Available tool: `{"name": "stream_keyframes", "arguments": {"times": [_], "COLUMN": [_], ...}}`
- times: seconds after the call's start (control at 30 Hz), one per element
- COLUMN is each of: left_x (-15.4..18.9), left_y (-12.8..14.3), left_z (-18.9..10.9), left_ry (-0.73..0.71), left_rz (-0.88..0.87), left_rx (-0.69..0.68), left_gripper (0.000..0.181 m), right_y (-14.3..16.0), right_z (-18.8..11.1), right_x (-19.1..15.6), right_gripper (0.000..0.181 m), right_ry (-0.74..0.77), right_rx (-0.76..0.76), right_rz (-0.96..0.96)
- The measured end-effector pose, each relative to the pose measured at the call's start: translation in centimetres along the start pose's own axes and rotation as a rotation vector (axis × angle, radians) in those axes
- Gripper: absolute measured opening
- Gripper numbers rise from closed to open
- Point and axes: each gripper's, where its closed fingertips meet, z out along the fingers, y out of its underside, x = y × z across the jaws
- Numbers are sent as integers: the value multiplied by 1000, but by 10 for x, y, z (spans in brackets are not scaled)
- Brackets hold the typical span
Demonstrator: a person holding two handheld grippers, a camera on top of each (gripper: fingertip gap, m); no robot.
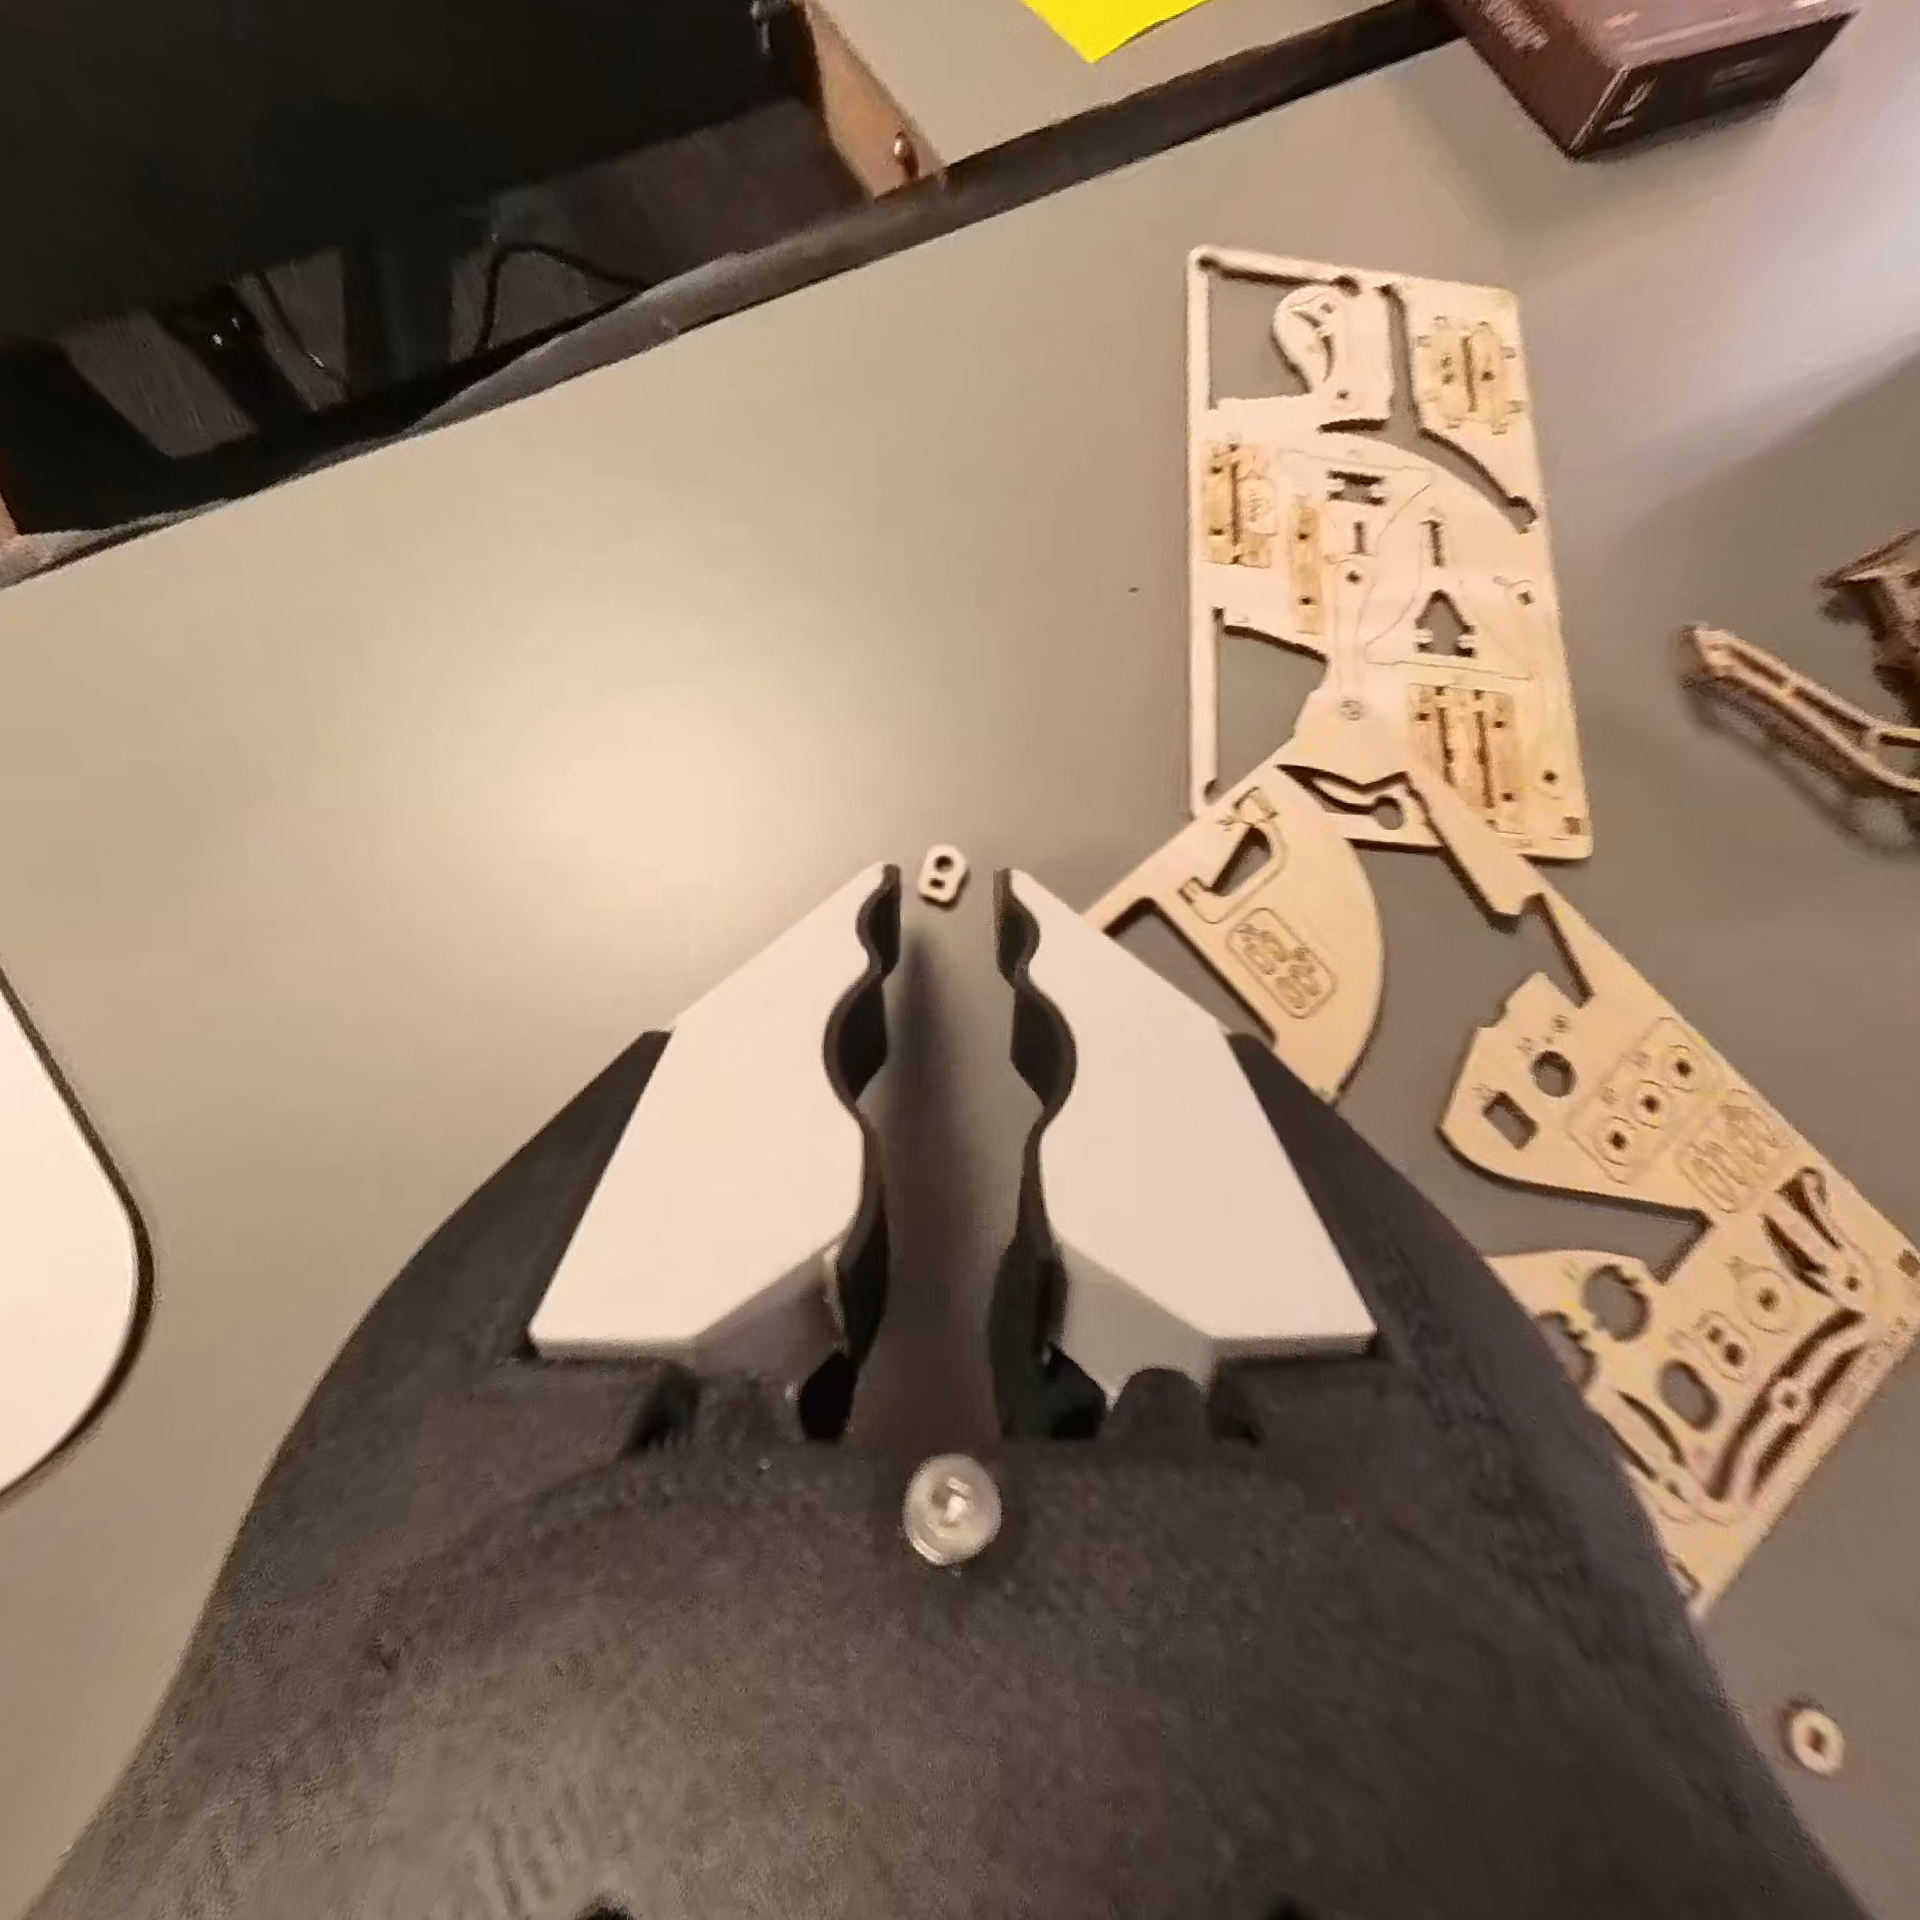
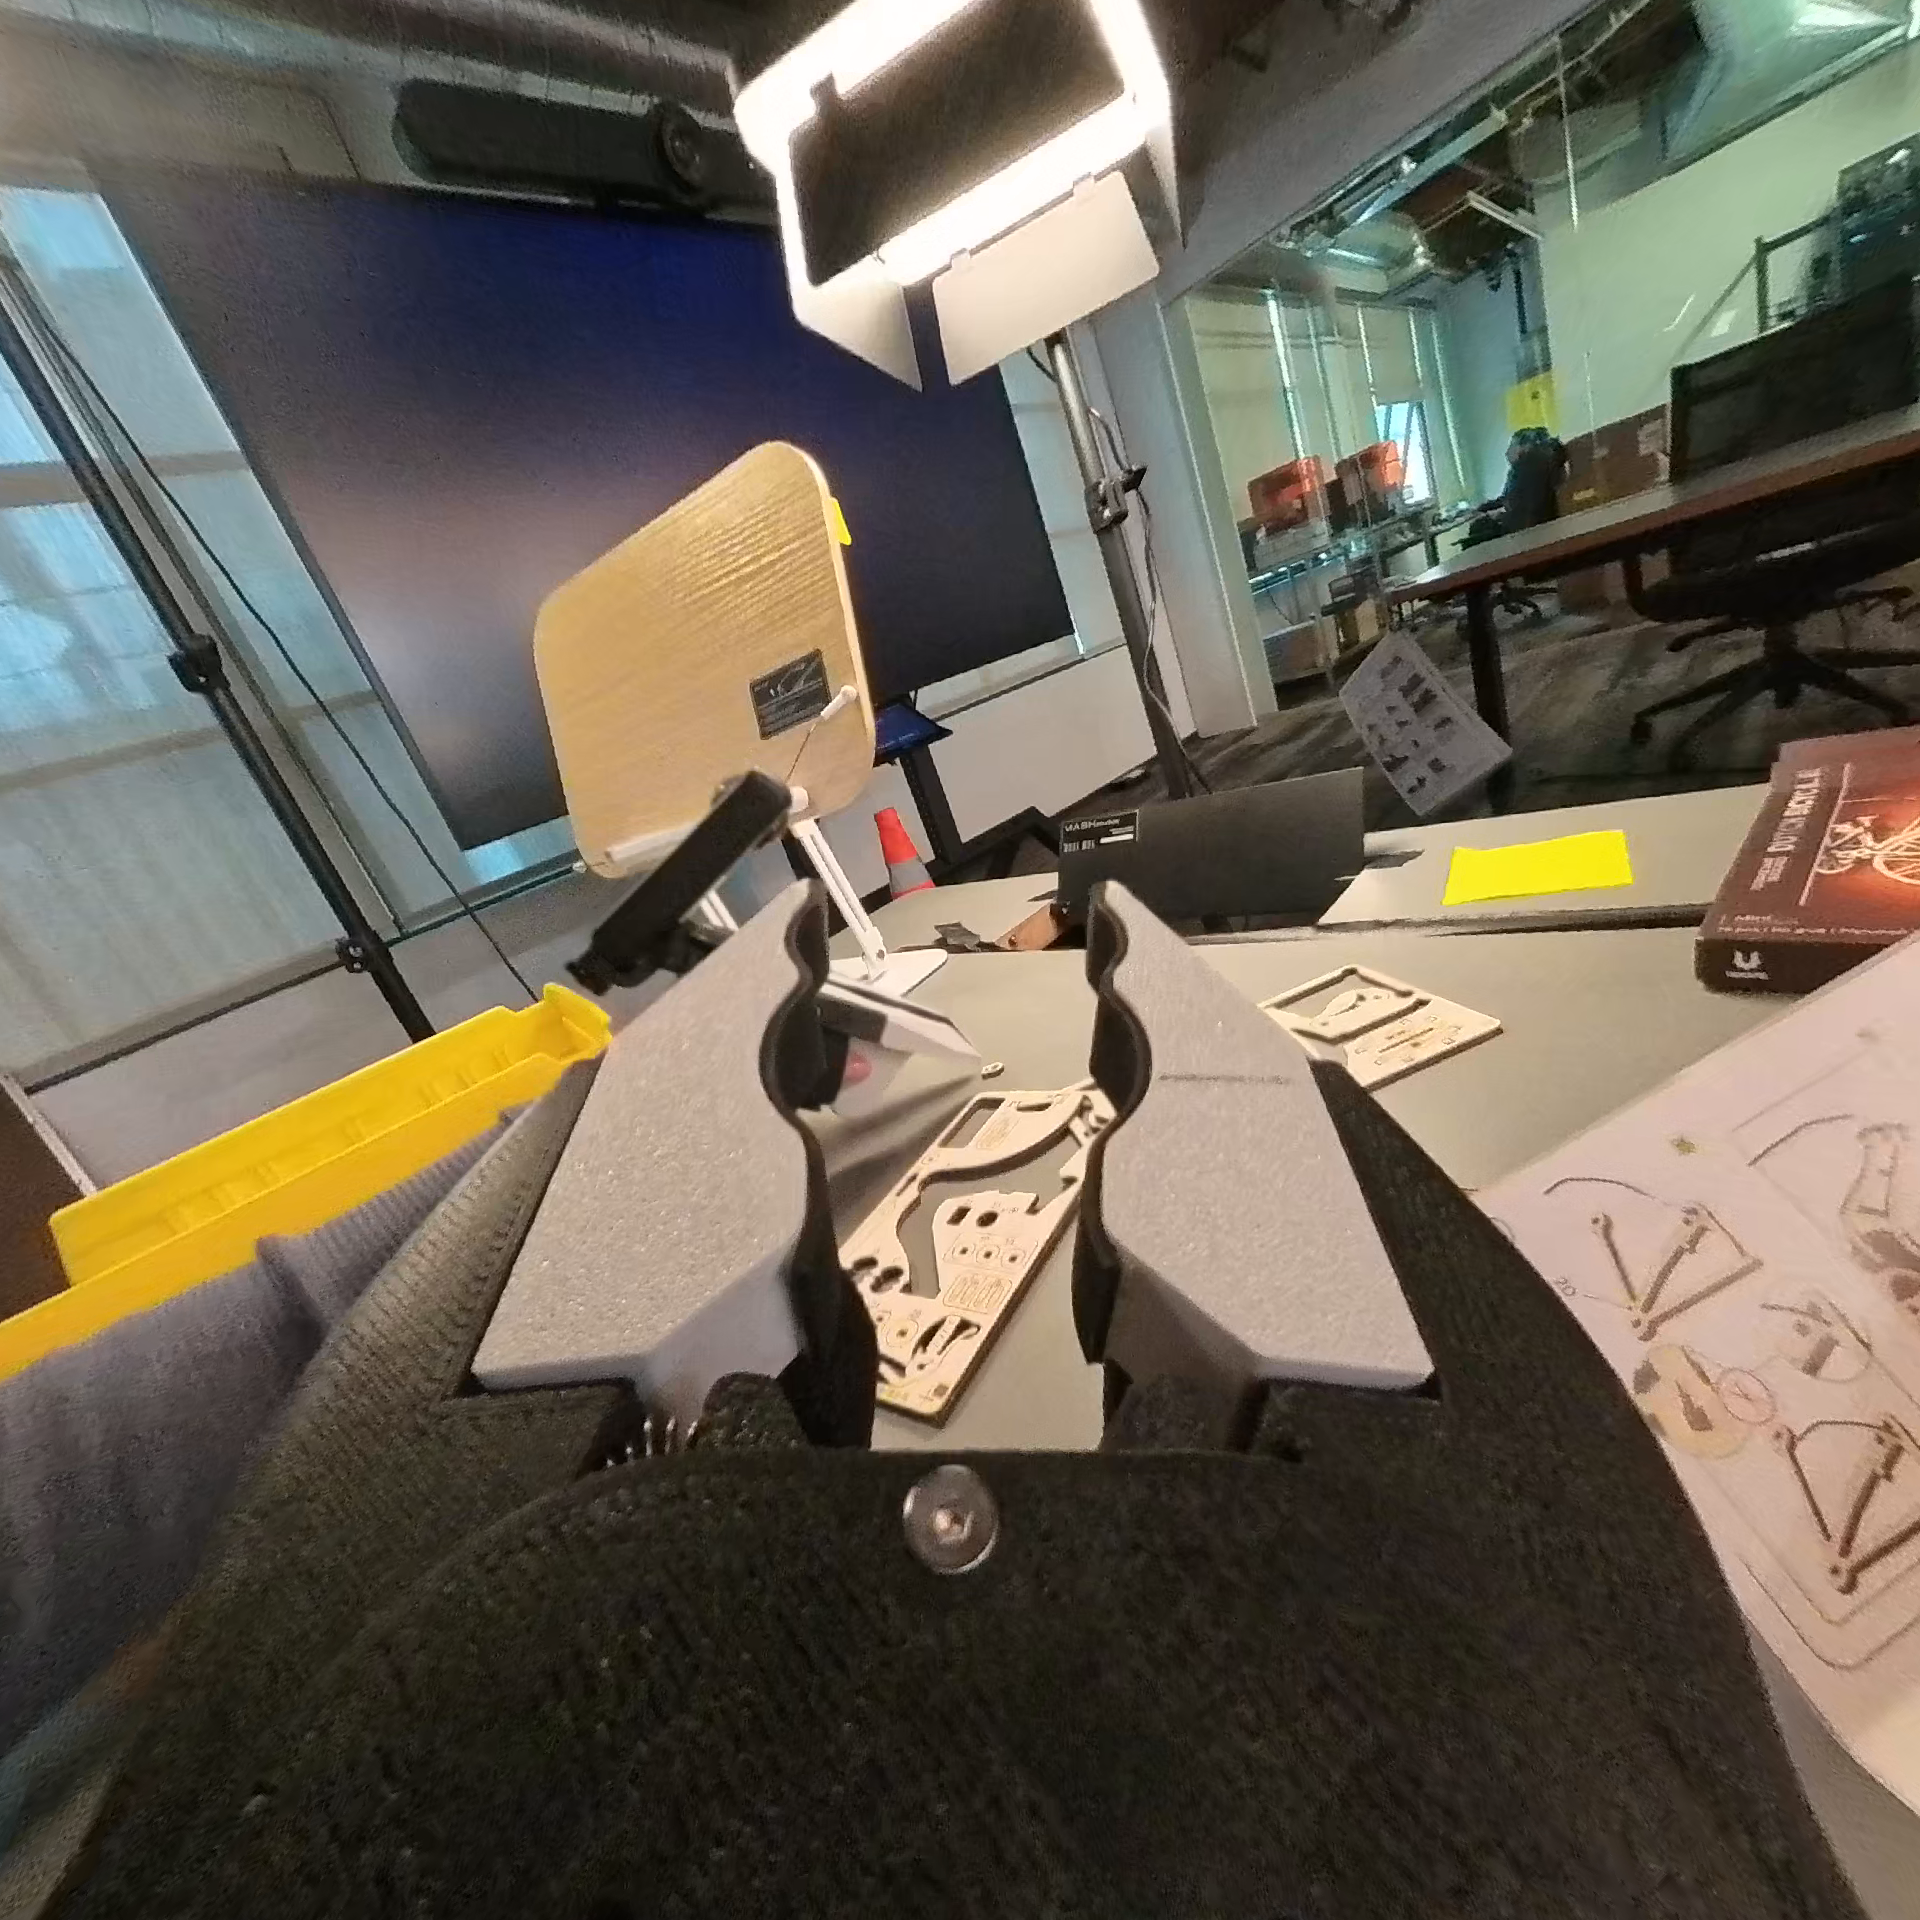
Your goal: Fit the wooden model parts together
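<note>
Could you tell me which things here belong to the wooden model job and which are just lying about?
Job: small loose wooden piece between the open left gripper tips; two laser-cut part sheets; partly built wooden assembly; instruction sheet.
Lying about: yellow sticky note; yellow bin; traffic cone.

We see a matte grey table (image 1: 520, 644); pale tan plywood sheets (image 1: 1382, 520) at right of the frame, their cut lines burnt dark brown; a darker brown assembled piece (image 1: 1766, 707) at the right edge; a maroon box (image 1: 1631, 62) upper right; a yellow note (image 2: 1538, 868) right of centre; a yellow bin (image 2: 312, 1132) at left; an orange-and-grey cone (image 2: 902, 854) mid-frame; both grippers (image 2: 951, 935) grey-fingered on black bodies.
</note>
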Motion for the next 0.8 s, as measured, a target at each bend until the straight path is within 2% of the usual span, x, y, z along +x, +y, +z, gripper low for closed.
{"name": "stream_keyframes", "arguments": {"times": [0.2, 0.37, 0.47, 0.6, 0.7, 0.77, 0.8], "left_x": [1, 0, 1, 5, 43, 103, 140], "left_y": [7, 5, 6, 7, -12, -21, -19], "left_z": [12, 15, 15, 11, -13, -34, -42], "left_ry": [57, 57, 71, 74, 145, 297, 402], "left_rz": [76, 122, 70, 40, 25, 60, 93], "left_rx": [-48, -58, -61, -15, 146, 218, 212], "left_gripper": [14, 8, 7, 7, 7, 6, 6], "right_y": [-11, -35, -63, -99, -103, -97, -95], "right_z": [-4, -16, -33, -73, -93, -104, -109], "right_x": [7, 16, 27, 58, 88, 110, 120], "right_gripper": [48, 47, 47, 45, 44, 44, 44], "right_ry": [11, 28, 63, 177, 245, 279, 291], "right_rx": [36, 113, 185, 233, 158, 92, 72], "right_rz": [27, 29, -23, -230, -435, -572, -621]}}
